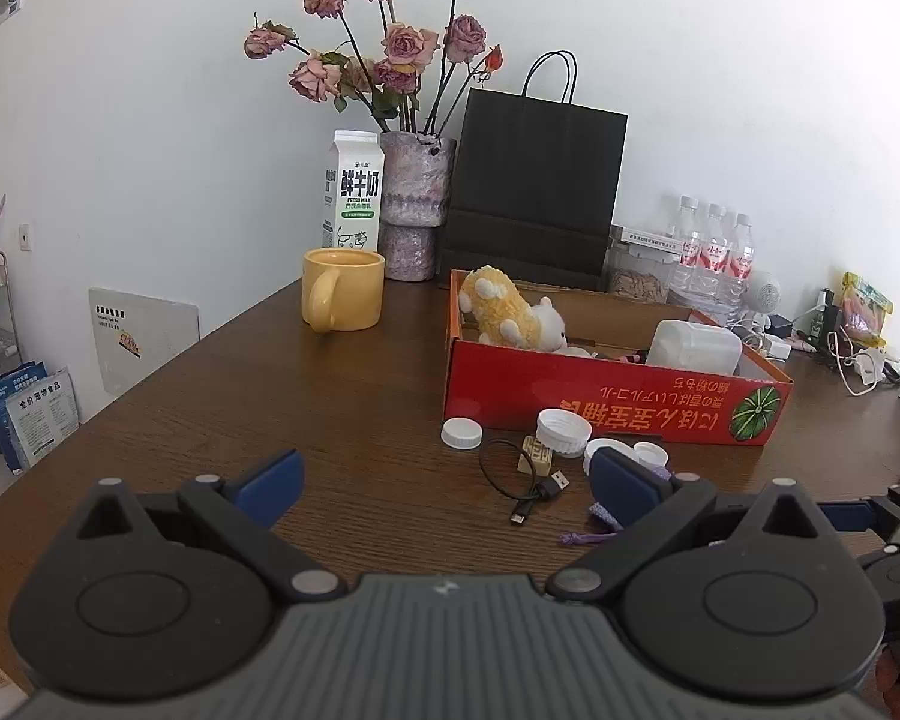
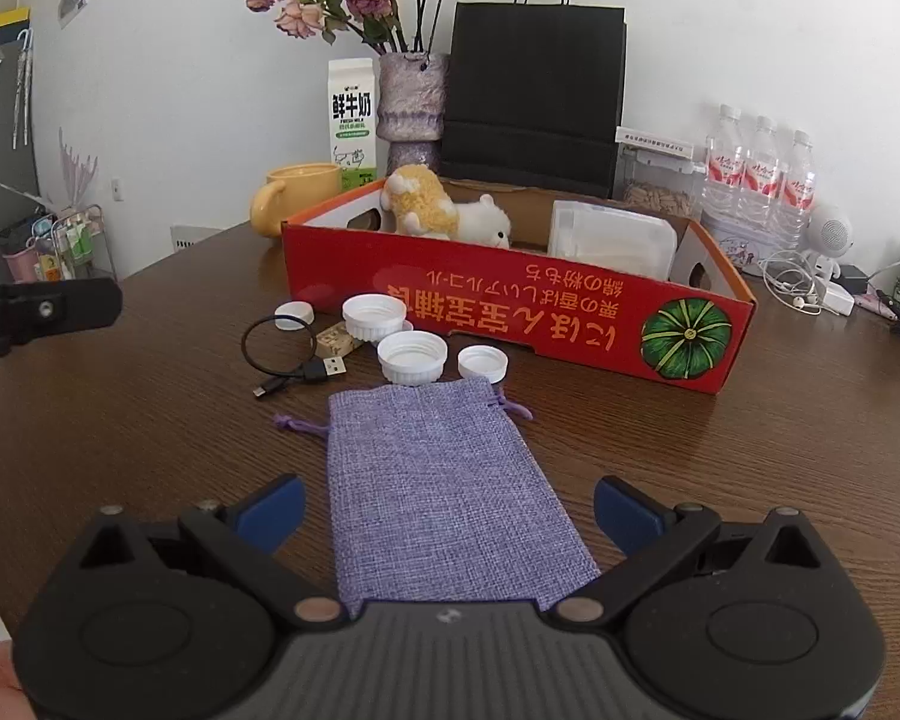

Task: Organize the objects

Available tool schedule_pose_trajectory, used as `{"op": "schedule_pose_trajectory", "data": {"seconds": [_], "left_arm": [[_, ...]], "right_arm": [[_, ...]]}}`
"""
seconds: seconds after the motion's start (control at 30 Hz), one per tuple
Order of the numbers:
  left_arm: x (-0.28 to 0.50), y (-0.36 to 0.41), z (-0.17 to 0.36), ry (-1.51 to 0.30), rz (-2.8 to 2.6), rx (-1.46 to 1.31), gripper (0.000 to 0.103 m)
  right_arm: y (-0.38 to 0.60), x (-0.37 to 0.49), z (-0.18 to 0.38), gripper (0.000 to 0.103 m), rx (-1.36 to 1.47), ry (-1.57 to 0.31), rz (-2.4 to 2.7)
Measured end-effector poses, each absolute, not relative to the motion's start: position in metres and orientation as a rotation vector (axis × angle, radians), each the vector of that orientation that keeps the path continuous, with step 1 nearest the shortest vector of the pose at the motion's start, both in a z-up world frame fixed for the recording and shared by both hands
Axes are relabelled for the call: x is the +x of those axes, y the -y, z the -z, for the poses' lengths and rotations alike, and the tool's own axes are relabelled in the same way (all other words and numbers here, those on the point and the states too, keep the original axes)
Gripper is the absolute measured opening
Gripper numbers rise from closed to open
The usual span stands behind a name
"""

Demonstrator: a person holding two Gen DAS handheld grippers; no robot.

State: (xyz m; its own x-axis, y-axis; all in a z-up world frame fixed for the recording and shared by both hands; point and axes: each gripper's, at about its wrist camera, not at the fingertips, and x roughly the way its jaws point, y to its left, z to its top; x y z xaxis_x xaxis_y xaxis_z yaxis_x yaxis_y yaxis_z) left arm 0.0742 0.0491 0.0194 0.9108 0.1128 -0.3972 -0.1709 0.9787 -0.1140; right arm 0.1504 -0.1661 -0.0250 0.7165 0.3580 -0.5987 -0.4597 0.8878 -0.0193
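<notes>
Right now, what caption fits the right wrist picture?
Open right tongs hover over a purple pouch lying flat before white lids and a red box.

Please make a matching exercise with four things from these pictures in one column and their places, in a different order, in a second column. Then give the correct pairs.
Things:
1. plush toy
2. purple drawstring pouch
3. milk carton
4. yellow mug

Places:
A. beside the vase, by the wall
B. inside the red box
C. flat on the table, between the open fingers of the right hand-held gripper
D. on the table, in front of the milk carton

Pairs: 1-B, 2-C, 3-A, 4-D
</notes>
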Motion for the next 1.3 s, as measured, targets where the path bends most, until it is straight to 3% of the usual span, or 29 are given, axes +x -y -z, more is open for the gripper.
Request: {"op": "schedule_pose_trajectory", "data": {"seconds": [0.4,0.7,0.9,0.97,1.13,1.2,1.23,1.27,1.3], "left_arm": [[0.07,-0.058,-0.016,-0.409,-0.165,-0.157,0.103],[0.073,-0.051,-0.01,-0.425,-0.152,-0.149,0.103],[0.074,-0.047,-0.006,-0.433,-0.143,-0.142,0.103],[0.074,-0.047,-0.005,-0.435,-0.145,-0.142,0.103],[0.075,-0.046,-0.003,-0.442,-0.145,-0.139,0.103],[0.075,-0.045,-0.003,-0.442,-0.14,-0.137,0.103],[0.076,-0.044,-0.002,-0.443,-0.139,-0.136,0.103],[0.076,-0.044,-0.002,-0.445,-0.139,-0.135,0.103],[0.076,-0.042,-0.001,-0.446,-0.137,-0.133,0.103]], "right_arm": [[0.175,0.184,0.044,0.102,-0.108,-0.715,-0.493],[0.182,0.175,0.041,0.074,-0.067,-0.67,-0.528],[0.186,0.165,0.035,0.044,-0.049,-0.621,-0.542],[0.191,0.161,0.031,0.021,-0.008,-0.599,-0.562],[0.199,0.156,0.022,0.009,0.045,-0.561,-0.583],[0.199,0.156,0.021,0.013,0.04,-0.559,-0.579],[0.199,0.158,0.022,0.031,0.025,-0.561,-0.568],[0.197,0.161,0.022,0.076,-0.001,-0.571,-0.559],[0.194,0.164,0.023,0.098,-0.033,-0.576,-0.551]]}}
